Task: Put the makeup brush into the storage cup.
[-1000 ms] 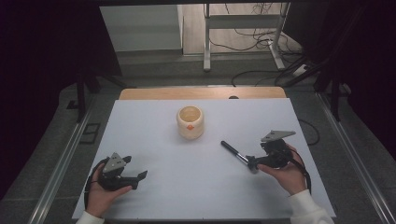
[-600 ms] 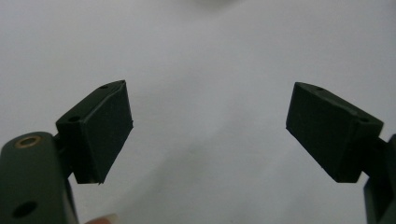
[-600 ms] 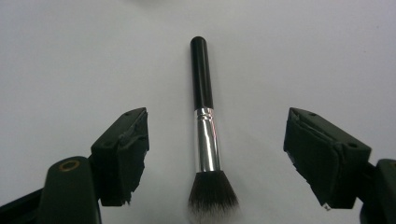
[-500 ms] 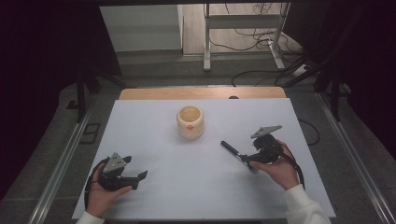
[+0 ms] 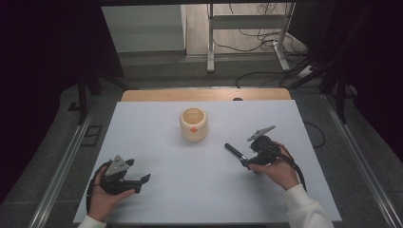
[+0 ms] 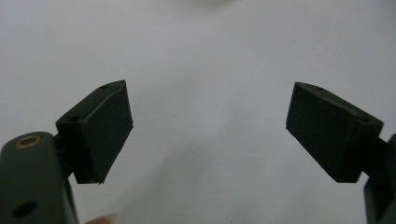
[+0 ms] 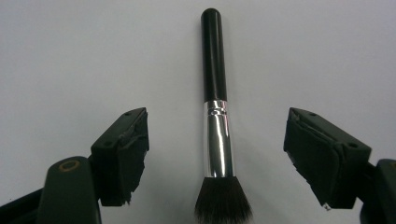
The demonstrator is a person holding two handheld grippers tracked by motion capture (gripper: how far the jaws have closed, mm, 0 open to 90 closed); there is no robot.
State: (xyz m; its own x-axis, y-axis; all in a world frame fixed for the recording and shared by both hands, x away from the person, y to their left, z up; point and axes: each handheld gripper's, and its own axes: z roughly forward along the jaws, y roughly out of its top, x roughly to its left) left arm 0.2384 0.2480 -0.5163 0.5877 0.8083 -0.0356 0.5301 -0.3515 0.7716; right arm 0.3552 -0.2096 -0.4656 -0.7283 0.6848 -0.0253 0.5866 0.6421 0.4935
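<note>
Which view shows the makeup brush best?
The right gripper view: the makeup brush lies lengthwise between the open right gripper's fingers, untouched, with black handle, silver ferrule and dark bristles distinct. The high view shows just its small dark handle before that gripper.

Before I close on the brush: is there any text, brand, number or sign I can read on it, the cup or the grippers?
No readable text anywhere.
Brush: black handle and silver ferrule, both plain.
Cup: a small orange mark on its side, too small to read as a sign or letter.
Right gripper and left gripper: black jaws bare, no labels.
Table: plain white.
</note>
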